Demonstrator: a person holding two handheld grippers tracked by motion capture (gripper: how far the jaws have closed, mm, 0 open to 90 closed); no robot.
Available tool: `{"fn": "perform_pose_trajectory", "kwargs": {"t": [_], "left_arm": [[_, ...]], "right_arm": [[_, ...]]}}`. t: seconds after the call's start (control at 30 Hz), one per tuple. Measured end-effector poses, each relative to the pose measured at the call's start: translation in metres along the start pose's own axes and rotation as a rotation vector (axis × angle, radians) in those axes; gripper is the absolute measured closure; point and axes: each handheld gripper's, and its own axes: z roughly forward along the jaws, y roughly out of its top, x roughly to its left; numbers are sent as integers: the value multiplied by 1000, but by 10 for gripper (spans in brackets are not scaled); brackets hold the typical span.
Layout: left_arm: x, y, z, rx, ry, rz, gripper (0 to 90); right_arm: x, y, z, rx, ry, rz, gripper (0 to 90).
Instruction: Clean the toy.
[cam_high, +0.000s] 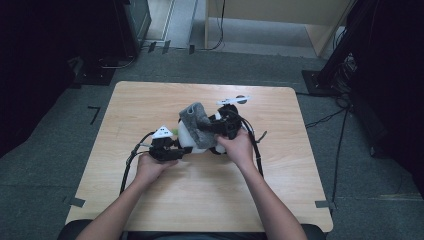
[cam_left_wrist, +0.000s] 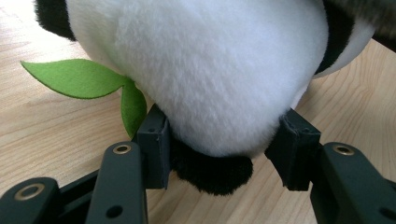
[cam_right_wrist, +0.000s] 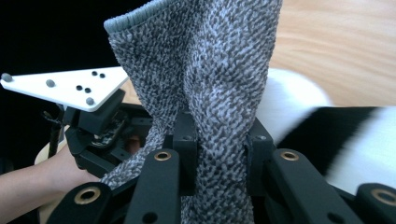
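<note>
Fluffy plush panda under nubbly grey knit.

Right gripper pinches a grey knitted sock between its black jaws; a black-and-white plush toy lies at three o'clock, the left gripper at nine o'clock.

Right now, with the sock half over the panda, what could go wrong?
1. The right gripper pinches only a narrow fold of the grey sock; a harder pull might slip the knit free.
2. The left gripper clamps the plush panda at its soft rounded end, so the toy could squeeze out.
3. The green felt leaf lies beside one jaw and might snag.
</note>
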Motion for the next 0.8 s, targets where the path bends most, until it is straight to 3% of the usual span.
{"fn": "perform_pose_trajectory", "kwargs": {"t": [0.2, 0.37, 0.47, 0.53, 0.8], "left_arm": [[-1, 0, 0, 2, 6, 1, 472], [0, -1, 0, 7, 7, -2, 468], [-1, -1, 0, 4, 9, 5, 467], [-1, -1, 1, 2, 9, 10, 464], [-1, 0, 3, -2, 9, 3, 460]], "right_arm": [[9, 2, 21, 13, 2, -9, 735], [11, -1, 35, 39, -52, -44, 732], [11, 0, 34, 48, -61, -54, 726], [9, 0, 25, 64, -101, -83, 714], [-4, -3, 9, 58, -119, -55, 737]]}}
